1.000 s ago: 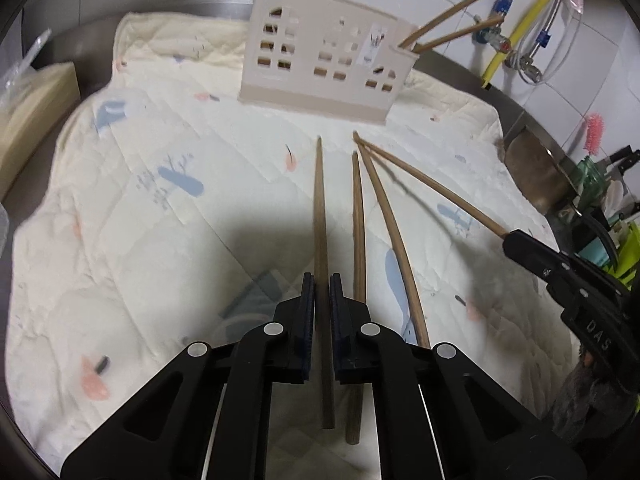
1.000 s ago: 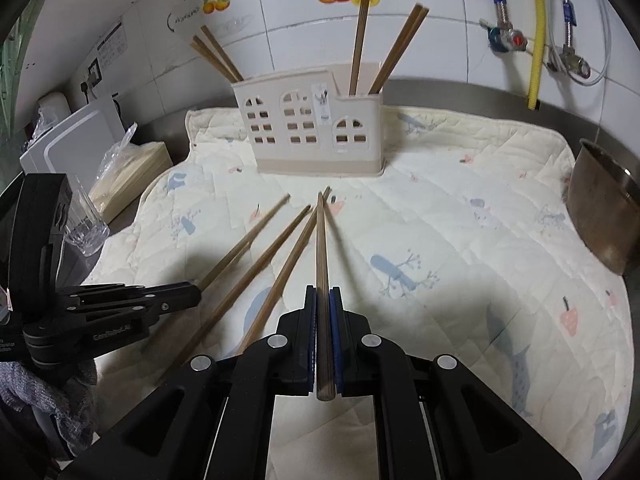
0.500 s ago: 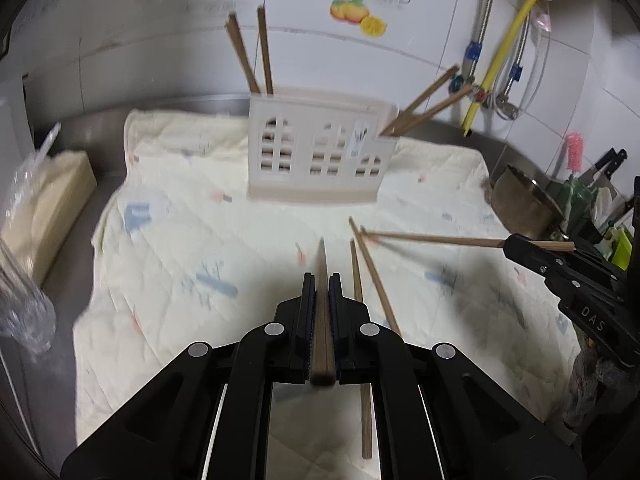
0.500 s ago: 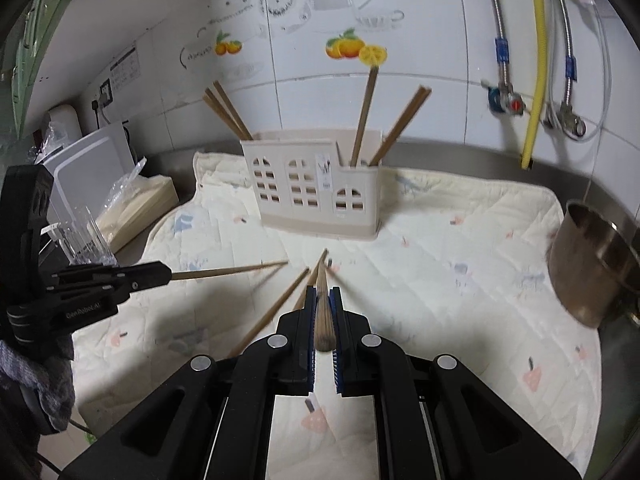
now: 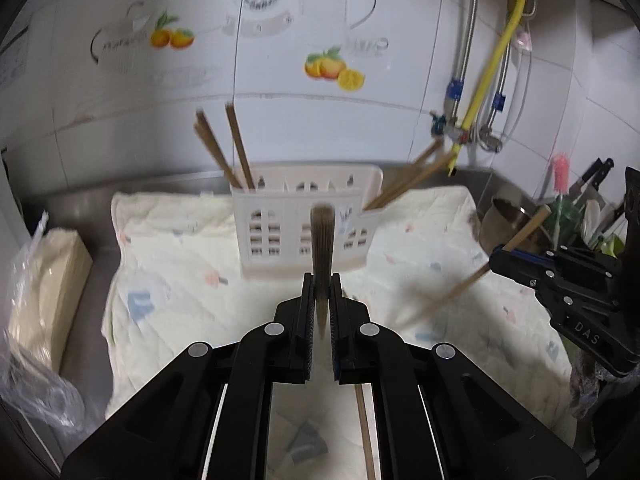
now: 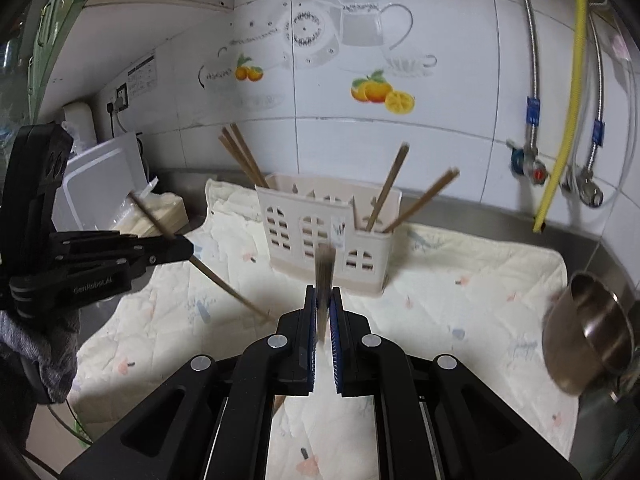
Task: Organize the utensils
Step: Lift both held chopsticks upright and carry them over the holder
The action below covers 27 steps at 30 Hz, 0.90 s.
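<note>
My left gripper is shut on a wooden chopstick that points forward at the pale utensil holder. My right gripper is shut on another chopstick, blurred and raised above the cloth. The holder stands upright at the back of the quilted cloth, with chopsticks leaning out of its left and right compartments. From the left wrist view the right gripper holds its chopstick slanting down-left. A loose chopstick lies on the cloth below my left gripper.
A steel bowl sits at the cloth's right edge. A bagged pale block lies left of the cloth. Pipes and a yellow hose run down the tiled wall. Knives and a brush stand at the far right.
Both grippers have risen off the cloth, each lifting its chopstick clear. The chopsticks tipped from lying flat to pointing forward. The holder now sits lower in both views.
</note>
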Each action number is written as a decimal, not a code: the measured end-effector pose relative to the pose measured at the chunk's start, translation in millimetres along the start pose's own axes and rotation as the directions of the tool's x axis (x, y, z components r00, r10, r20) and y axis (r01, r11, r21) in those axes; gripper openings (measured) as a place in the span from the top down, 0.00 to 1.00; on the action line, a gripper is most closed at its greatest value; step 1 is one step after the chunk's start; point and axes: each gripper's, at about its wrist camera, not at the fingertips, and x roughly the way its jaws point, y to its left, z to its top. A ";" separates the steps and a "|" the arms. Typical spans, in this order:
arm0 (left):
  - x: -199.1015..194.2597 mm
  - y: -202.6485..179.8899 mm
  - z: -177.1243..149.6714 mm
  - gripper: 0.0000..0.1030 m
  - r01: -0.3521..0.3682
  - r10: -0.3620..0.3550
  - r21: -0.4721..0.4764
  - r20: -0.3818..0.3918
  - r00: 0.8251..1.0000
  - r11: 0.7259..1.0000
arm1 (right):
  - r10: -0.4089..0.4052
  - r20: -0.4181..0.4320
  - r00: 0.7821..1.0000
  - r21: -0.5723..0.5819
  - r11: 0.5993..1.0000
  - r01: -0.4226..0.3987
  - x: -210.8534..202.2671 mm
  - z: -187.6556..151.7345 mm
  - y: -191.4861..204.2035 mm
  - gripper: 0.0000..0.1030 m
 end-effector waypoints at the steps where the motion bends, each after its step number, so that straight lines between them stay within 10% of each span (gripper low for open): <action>1: -2.2 0.2 7.1 0.94 0.001 -0.001 0.007 0.010 1.000 1.000 | -0.003 0.003 1.000 -0.007 1.000 0.003 -1.9 5.4 -1.2 0.94; 16: -34.3 17.4 110.2 0.94 -0.036 0.034 0.006 0.210 0.977 0.999 | 0.022 0.053 0.998 -0.064 0.998 -0.019 -8.4 80.2 -10.6 0.94; 27: 20.5 32.8 128.3 0.94 -0.107 0.108 -0.018 0.156 0.982 0.994 | 0.021 0.133 0.991 -0.097 0.995 -0.009 -7.7 128.2 -8.9 0.94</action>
